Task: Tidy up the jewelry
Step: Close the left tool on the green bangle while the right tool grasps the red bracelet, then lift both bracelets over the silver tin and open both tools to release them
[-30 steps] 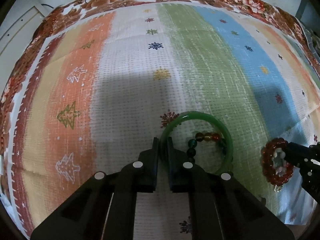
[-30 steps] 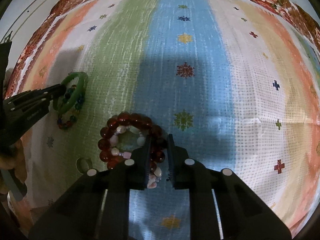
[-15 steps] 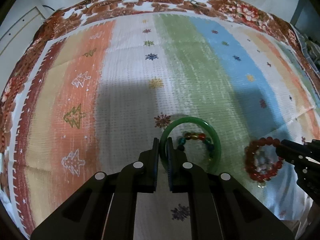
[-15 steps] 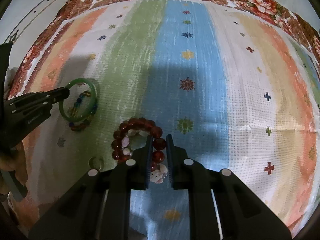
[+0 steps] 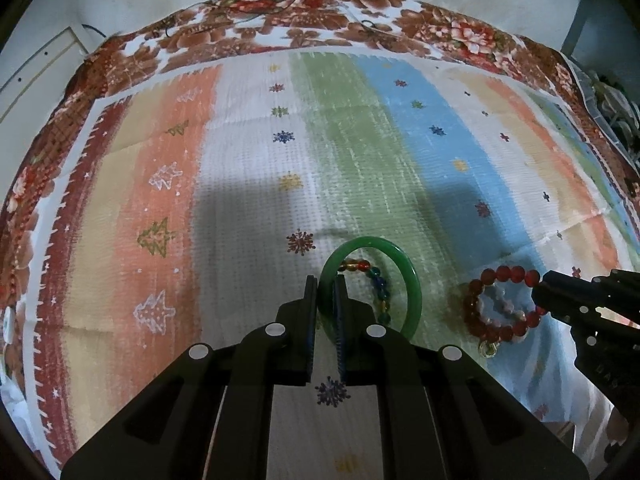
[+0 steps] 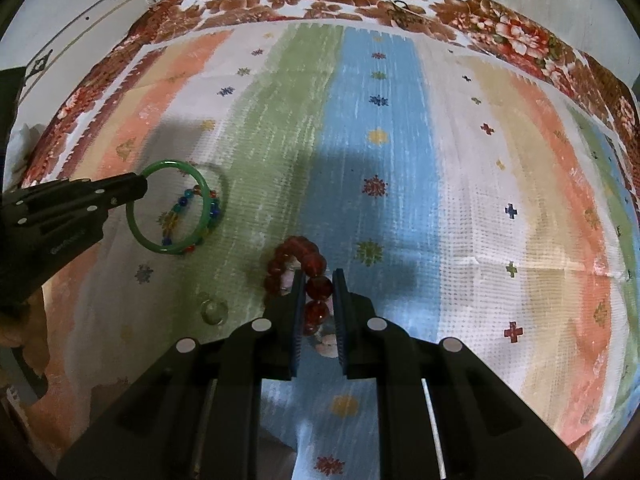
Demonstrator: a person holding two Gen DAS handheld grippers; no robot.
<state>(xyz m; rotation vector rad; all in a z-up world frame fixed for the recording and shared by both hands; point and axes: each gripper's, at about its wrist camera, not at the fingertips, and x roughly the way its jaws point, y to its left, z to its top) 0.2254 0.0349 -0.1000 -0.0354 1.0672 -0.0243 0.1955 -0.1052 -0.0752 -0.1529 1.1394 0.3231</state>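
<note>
My left gripper (image 5: 325, 282) is shut on a green bangle (image 5: 404, 272) and holds it upright above the striped cloth; it also shows in the right wrist view (image 6: 138, 188). A multicoloured bead bracelet (image 5: 378, 284) lies behind the bangle (image 6: 150, 242) on the cloth. My right gripper (image 6: 317, 278) is shut on a red bead bracelet (image 6: 316, 262) with a pale bead string hanging inside it. In the left wrist view that red bracelet (image 5: 496, 306) hangs from the right gripper (image 5: 540, 288) at the right.
A small clear ring (image 6: 214, 311) lies on the cloth left of the right gripper. The striped cloth (image 5: 248, 208) covers a table with a floral border (image 5: 304, 28). Cables lie at the far edge (image 6: 400, 6). A wall stands behind.
Both grippers have risen and drawn back from the cloth with their bracelets. The green bangle now hangs above the multicoloured bracelet, and the red bracelet has turned edge-on in the right gripper.
</note>
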